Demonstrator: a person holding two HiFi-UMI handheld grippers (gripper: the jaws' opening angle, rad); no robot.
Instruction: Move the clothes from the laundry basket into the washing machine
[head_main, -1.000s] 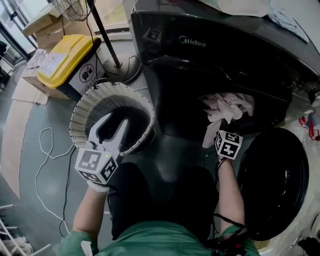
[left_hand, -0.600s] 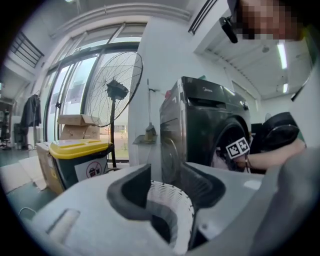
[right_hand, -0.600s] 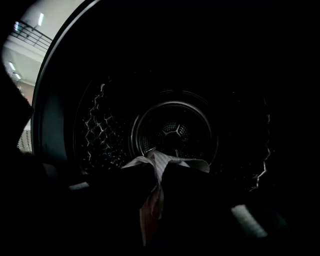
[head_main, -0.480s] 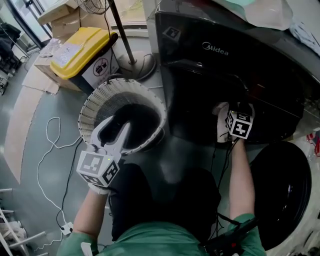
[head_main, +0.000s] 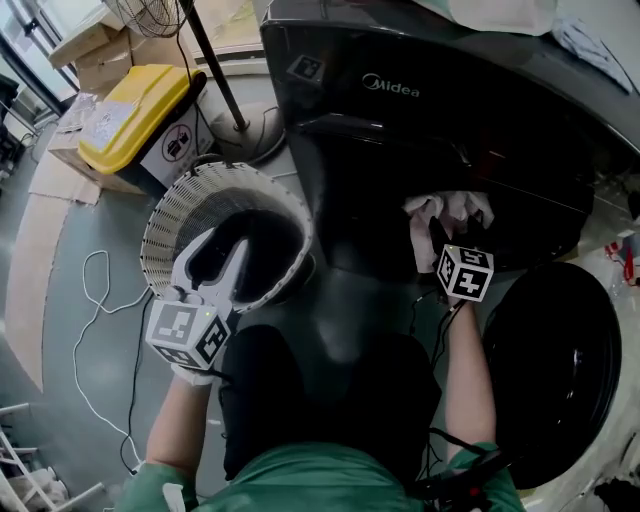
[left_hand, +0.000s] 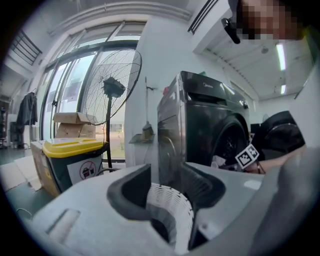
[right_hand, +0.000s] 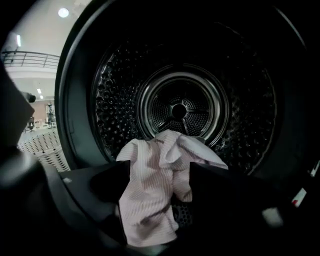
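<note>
Pink striped cloth (right_hand: 150, 170) seen draped at 6 o'clock of washing machine (head_main: 420, 110) drum mouth, between right gripper (right_hand: 155, 200) jaws, just opened apart. Laundry basket (head_main: 170, 215) placed at 9 o'clock of machine, interior dark. Left gripper (head_main: 224, 248) jaws held apart over basket rim.

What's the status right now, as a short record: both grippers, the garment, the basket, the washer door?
left gripper: open, empty, above the laundry basket
right gripper: jaws have just been opening; apart, striped garment between them, not clamped
striped garment: draped at the mouth of the drum
laundry basket: white, slatted; inside too dark to read
washer door: swung open
</note>
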